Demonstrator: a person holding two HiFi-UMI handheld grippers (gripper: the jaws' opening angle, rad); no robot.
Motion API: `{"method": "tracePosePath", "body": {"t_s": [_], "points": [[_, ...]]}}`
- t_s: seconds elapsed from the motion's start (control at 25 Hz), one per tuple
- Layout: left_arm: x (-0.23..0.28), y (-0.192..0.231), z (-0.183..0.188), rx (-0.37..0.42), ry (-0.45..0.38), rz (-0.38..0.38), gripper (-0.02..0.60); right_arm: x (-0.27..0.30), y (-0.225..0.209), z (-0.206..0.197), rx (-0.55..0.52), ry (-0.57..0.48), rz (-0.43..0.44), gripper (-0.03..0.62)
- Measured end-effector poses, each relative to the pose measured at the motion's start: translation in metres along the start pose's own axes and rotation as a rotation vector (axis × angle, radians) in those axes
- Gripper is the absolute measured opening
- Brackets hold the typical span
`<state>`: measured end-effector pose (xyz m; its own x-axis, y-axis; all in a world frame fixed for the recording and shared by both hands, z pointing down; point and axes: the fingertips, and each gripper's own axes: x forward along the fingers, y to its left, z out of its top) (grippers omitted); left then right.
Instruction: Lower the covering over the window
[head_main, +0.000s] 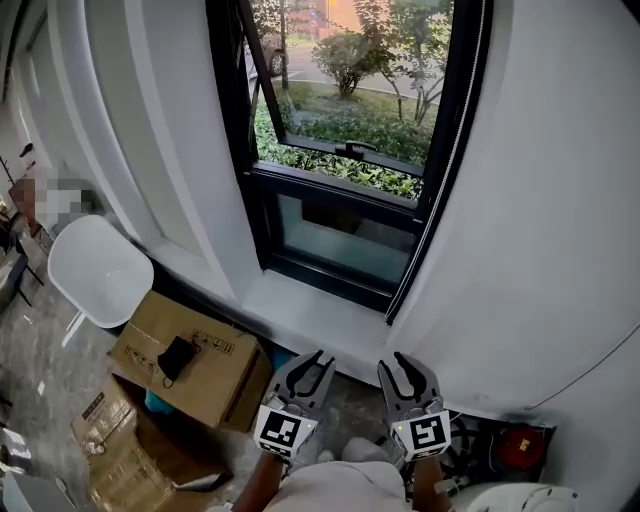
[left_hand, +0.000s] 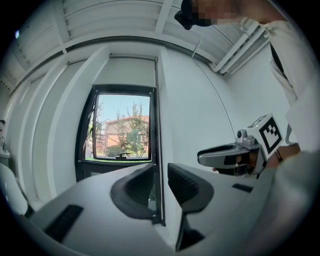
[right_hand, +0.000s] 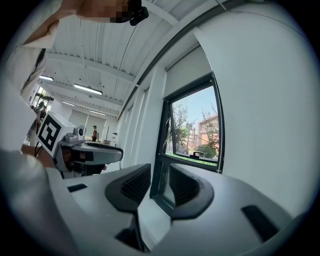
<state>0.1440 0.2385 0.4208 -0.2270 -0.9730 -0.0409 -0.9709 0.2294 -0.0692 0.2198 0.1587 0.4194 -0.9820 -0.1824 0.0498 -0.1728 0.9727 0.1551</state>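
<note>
The left grey-and-black hand-held gripper (head_main: 314, 362) and the right grey-and-black hand-held gripper (head_main: 407, 374) are side by side, close to the person and well apart from the tall window with the black frame (head_main: 230, 110). Both point toward it, and both have their jaws spread with nothing pinched in them; only the far-off window shows in the gaps. The white window blind (left_hand: 127, 71) sits high up above the glass, so the green bushes outside (head_main: 345, 165) show, and a brown cardboard box (head_main: 190, 360) and a round white chair (head_main: 98, 270) stand on the floor to the left.
</note>
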Motion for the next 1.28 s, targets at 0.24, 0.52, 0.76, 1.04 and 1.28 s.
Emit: {"method": "tracePosePath", "body": {"t_s": [0.24,0.52,0.76,1.04,1.28], "points": [[0.018,0.011,-0.006,0.006,-0.006,-0.013,0.087,0.016,-0.012,-0.010,0.000,0.019,-0.028,0.114],[0.053,0.025,-0.005,0.023,-0.027,-0.029,0.087,0.044,-0.035,-0.011,-0.007,0.003,-0.044,0.114],[0.106,0.043,-0.009,0.020,-0.034,-0.053,0.087,0.082,-0.073,-0.018,-0.002,0.009,-0.078,0.115],[0.179,0.059,-0.014,0.004,-0.012,-0.088,0.087,0.131,-0.114,-0.021,0.034,-0.006,-0.088,0.115],[0.227,0.069,-0.015,0.005,0.005,-0.107,0.087,0.167,-0.129,-0.021,0.064,-0.015,-0.049,0.115]]}}
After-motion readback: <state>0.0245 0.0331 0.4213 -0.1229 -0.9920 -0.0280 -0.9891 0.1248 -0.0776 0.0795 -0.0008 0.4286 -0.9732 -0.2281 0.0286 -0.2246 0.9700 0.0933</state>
